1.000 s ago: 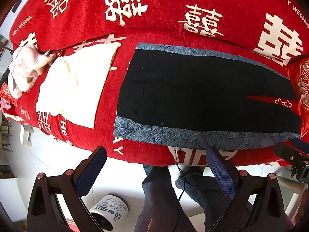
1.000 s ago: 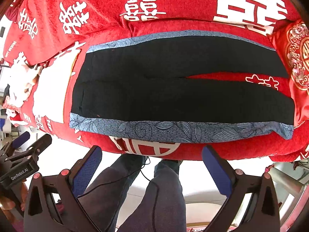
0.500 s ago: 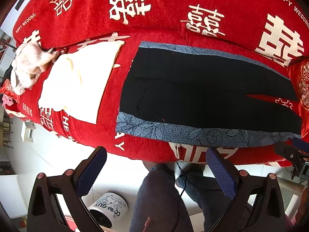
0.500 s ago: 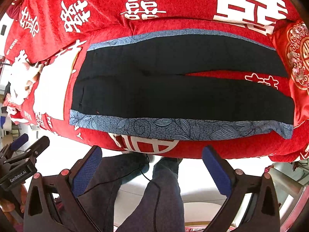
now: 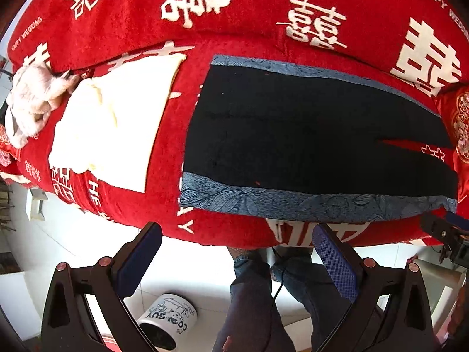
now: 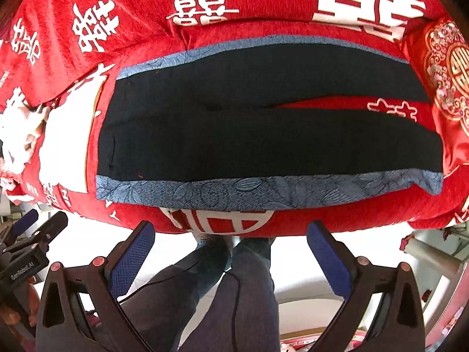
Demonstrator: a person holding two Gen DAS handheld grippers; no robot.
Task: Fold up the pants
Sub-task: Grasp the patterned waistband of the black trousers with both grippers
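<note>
Black pants (image 5: 293, 135) (image 6: 249, 135) with blue patterned side stripes lie flat on the red sofa seat, waist to the left, both legs running right with a narrow gap between them. My left gripper (image 5: 237, 252) hangs open in front of the seat's front edge, below the waist end, holding nothing. The right gripper (image 6: 231, 246) is also open and empty, just in front of the near blue stripe (image 6: 263, 190) at mid-leg. Each gripper shows at the edge of the other's view.
A folded cream cloth (image 5: 117, 123) and a crumpled pale garment (image 5: 32, 102) lie left of the pants. A red embroidered cushion (image 6: 448, 82) sits at the right end. The person's legs (image 6: 222, 293) stand below, and a white printed bucket (image 5: 167, 322) sits on the floor.
Both grippers have moved forward toward the sofa's front edge, so the pants sit lower and nearer in each view. Both stay open.
</note>
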